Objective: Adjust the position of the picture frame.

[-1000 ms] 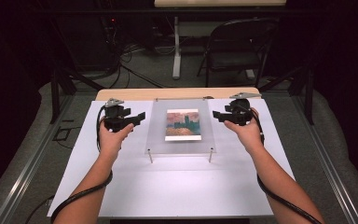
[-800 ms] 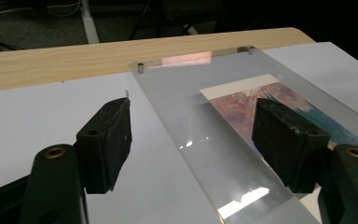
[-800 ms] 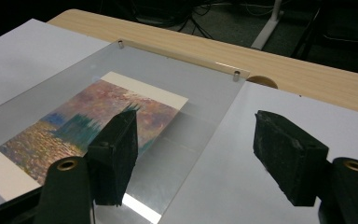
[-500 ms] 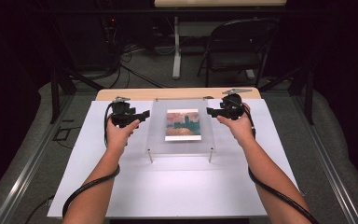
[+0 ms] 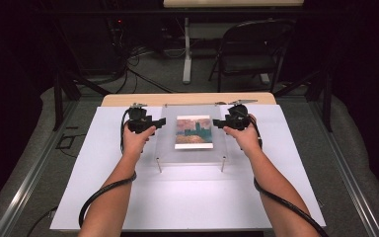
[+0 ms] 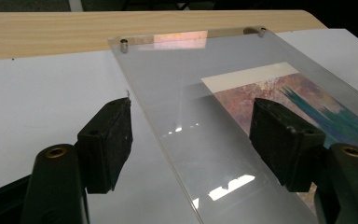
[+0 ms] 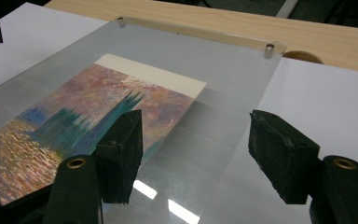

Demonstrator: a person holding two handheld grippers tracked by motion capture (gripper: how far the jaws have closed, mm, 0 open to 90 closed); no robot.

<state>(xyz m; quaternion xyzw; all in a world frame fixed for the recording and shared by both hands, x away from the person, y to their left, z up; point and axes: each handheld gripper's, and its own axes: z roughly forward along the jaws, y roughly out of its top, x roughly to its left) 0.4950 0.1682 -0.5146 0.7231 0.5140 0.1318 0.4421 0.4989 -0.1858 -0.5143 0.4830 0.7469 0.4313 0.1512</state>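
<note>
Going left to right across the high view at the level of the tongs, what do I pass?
White sheet → left tongs → clear acrylic panel's left margin → picture → right tongs → white sheet again.

in the left gripper view the acrylic panel (image 6: 205,140) and the painted print (image 6: 307,100) under it run off the right and bottom edges, the right pad (image 6: 284,135) covers part of the print, and the print's detail is too blurred to read.
</note>
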